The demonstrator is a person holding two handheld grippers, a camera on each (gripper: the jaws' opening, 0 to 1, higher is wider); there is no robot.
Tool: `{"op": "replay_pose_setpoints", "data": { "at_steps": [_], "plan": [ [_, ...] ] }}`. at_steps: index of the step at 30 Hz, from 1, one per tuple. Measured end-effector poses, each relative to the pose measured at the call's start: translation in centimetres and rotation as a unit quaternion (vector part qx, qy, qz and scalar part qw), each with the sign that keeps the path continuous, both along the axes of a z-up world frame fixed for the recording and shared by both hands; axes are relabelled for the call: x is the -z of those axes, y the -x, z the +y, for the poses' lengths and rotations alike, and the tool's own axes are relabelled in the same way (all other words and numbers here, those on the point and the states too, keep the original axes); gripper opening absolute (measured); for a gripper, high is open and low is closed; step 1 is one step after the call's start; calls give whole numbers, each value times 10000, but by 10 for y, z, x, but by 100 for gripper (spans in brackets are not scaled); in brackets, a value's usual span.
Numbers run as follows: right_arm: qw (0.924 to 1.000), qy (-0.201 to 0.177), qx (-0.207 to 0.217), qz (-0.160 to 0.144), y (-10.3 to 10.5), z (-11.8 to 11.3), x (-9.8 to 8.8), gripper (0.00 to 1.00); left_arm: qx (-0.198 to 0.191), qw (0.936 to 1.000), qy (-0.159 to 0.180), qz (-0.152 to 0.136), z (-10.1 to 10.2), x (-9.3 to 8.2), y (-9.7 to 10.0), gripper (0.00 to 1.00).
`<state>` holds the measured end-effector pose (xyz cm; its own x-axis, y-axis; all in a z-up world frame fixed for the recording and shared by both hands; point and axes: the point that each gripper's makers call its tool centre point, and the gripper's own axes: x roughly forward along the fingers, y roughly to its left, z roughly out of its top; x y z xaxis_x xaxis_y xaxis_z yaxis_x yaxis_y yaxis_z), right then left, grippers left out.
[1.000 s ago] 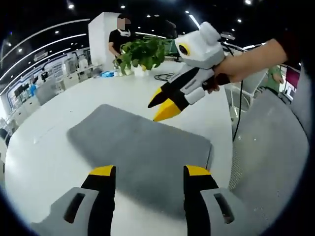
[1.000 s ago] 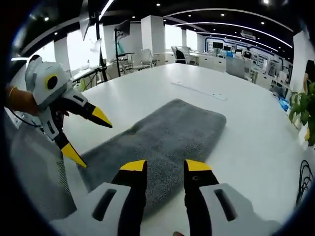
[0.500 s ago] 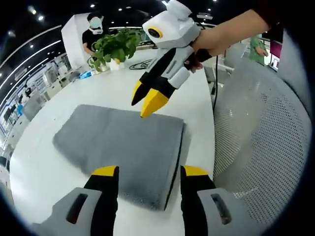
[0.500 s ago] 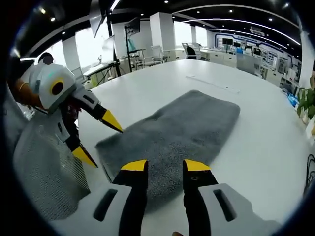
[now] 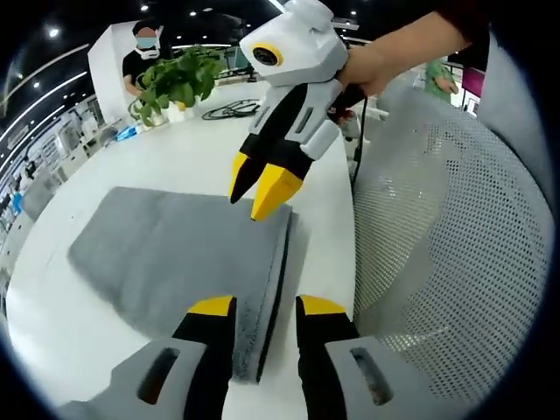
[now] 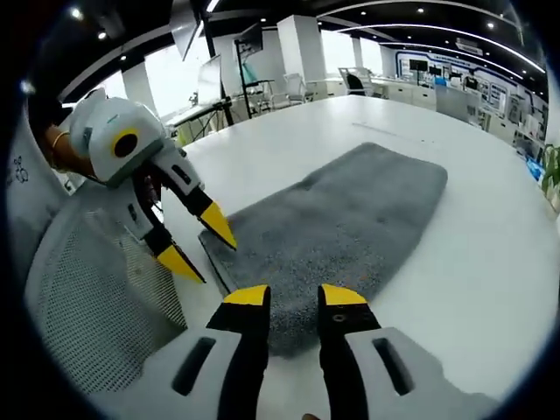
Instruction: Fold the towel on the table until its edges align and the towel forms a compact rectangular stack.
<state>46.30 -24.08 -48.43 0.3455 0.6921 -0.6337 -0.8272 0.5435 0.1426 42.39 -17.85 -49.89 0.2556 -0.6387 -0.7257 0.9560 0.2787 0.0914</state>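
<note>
A grey towel (image 5: 166,254), folded with two layers showing at its edge, lies flat on the white table (image 5: 192,153). In the left gripper view my left gripper (image 5: 265,308) is open with a narrow gap, and the towel's near edge runs between its jaws. My right gripper (image 5: 256,188) hangs over the same edge farther along, its jaws only slightly apart. In the right gripper view the towel (image 6: 350,219) stretches away, and my right gripper (image 6: 295,297) is open just over its near end. There the left gripper (image 6: 199,248) straddles the towel's left corner.
A white mesh chair back (image 5: 437,219) stands close against the table's edge, seen again as the chair back (image 6: 96,289). At the far side are a potted plant (image 5: 175,79), a black cable (image 5: 227,109) and a standing person (image 5: 144,52). Bare table (image 6: 490,262) lies right of the towel.
Both grippers have come down and closer to the towel's edge by the chair. The jaws of each have narrowed. The towel lies as before.
</note>
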Motion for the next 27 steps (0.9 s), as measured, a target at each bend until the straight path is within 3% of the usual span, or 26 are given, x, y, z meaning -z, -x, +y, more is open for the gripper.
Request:
{"op": "replay_pose_setpoints", "data": {
  "at_steps": [5,17,21,23,27],
  "plan": [
    [9994,122,-305,-49,18,7,-1,15,155,9994,-309,-39,1,12,4,26],
    [9948,637,-796,-71,40,9,19,18,-94,9997,-237,52,-1,17,-2,25],
    [9931,819,-834,-123,39,8,28,18,8,9991,-427,10,-2,17,1,27],
    [9917,923,-869,-193,38,8,32,17,161,9981,-583,-153,-2,20,-1,26],
    [9889,1121,-918,-314,36,8,31,13,8,9983,-575,-31,-2,17,-2,24]
  ]
}}
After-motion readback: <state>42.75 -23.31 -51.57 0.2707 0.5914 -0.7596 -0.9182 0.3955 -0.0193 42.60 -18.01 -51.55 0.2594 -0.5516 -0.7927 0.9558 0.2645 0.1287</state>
